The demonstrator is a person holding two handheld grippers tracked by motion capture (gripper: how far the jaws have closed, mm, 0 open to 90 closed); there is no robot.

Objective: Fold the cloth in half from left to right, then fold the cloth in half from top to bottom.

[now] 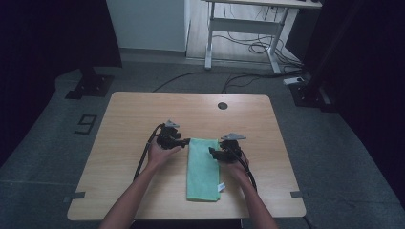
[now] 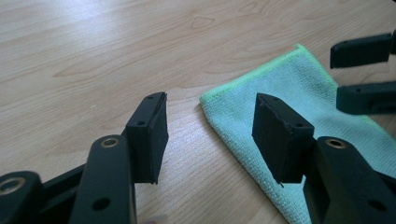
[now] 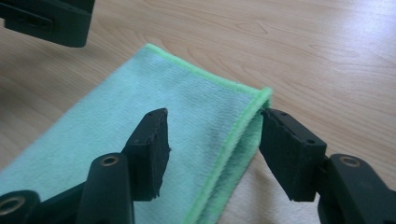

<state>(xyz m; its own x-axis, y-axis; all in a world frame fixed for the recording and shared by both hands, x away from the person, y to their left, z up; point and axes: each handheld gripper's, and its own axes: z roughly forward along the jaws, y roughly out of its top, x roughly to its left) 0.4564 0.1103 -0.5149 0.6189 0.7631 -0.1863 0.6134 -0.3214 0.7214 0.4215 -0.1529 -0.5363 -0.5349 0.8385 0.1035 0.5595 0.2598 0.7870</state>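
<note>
As both grippers close in on the far end of the folded green cloth [image 1: 203, 169] lying mid-table [image 1: 143, 109], we see the left gripper [image 2: 210, 135] part open, its jaws astride the cloth's corner and holding nothing. The right gripper [image 3: 212, 149] is part open too, straddling the raised edge without pinching it. We judge the risks plain: a jaw may catch only the top layer and unfold the cloth, or the pads may push the edge along the wood and bunch it.
</note>
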